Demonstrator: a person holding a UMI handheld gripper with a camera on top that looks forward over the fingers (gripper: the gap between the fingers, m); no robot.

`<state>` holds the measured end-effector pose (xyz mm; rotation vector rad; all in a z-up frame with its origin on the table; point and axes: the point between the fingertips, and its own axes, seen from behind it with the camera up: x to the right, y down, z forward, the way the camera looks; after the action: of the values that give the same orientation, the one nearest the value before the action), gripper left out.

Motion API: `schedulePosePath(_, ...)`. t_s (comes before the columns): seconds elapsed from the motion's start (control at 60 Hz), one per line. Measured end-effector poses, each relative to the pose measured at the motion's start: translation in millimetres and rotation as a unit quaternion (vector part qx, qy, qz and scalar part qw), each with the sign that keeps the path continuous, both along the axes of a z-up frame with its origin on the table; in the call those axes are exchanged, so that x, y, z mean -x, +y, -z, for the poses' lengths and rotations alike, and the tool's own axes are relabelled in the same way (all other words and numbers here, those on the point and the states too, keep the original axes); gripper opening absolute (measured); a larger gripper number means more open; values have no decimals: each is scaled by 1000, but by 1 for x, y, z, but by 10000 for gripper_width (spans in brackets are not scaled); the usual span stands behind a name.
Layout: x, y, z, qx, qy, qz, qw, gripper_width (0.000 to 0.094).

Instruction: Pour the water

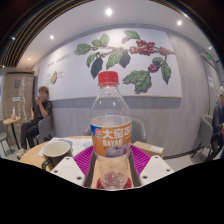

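Gripper (113,172) comes first: its two fingers, white on the outside with pink pads (83,158) on the inner faces, close in on the lower body of a bottle (111,125) from both sides, and both appear to press on it, so it is clamped rather than merely framed. Holding it low and upright makes sense for pouring water: the weight sits in the grasp and the neck stays free to tip.

Behind everything, a pale wall (60,60) carries a large painted branch (122,58) with broad green leaves and small red berries, flat and matte. A person (42,108) sits well off to one side at another table.

Closer, a round wooden table (40,152) lies beneath, smooth and light brown. On it, beside the bottle, sits a white cup (55,150), glossy and rounded, likely the place for the water.

That bottle is clear, ribbed plastic with an orange label (111,133) and a red screw cap (108,79), apparently still on.
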<state>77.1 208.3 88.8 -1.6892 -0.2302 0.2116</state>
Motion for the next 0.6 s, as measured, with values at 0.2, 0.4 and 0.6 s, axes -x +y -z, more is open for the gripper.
schedulePosePath(0.2,-5,-27,5,34,-7,-9,999,845)
schedulePosePath(0.4,-24,-101,16,60,-19,-20,998,851)
schedulePosePath(0.6,-25,-206,26,95,20,-58,994,850)
